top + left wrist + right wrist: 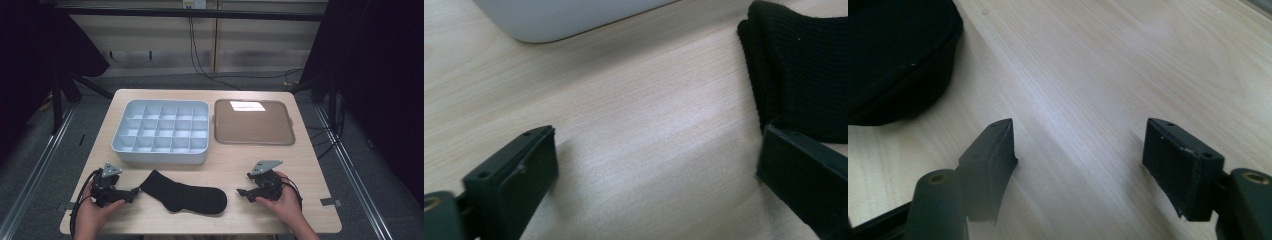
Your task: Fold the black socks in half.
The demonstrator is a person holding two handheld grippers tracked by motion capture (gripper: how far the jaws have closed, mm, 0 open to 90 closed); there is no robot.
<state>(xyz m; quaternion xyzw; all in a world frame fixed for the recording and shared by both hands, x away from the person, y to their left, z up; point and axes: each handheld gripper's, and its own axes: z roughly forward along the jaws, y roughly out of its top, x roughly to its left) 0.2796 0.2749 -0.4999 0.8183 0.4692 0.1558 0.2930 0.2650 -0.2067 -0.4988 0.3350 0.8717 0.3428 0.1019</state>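
A: Logging the layout, largest first. Worktop [305,165] is carrying a grey compartment organiser [160,131] toward the far left corner and a brown tray [253,122] toward the far right corner, the two lying just beside each other, neither holding anything that I can make out.

B: And the work item?

A: Black sock [186,192] is lying flat near the near edge, roughly mid-width, cuff end pointing toward the near left corner, toe end toward the right.

B: Tongs?

A: Left tongs [131,192] are resting at the cuff, spread wide. In the left gripper view one jaw is sitting right at the sock's [799,70] ribbed edge, the other is on bare wood; nothing is pinched. Right tongs [243,194] are also spread, resting on the wood near the toe end but apart from it; the sock [895,60] is showing off to one side of its jaws.

B: Step in hand?

A: Judging this as the approach, before any grasp. Next move is probably calling for the left tongs to slide over the cuff and press together on it, and the right tongs to be closing the gap to the toe, both staying low so a jaw gets under the fabric.
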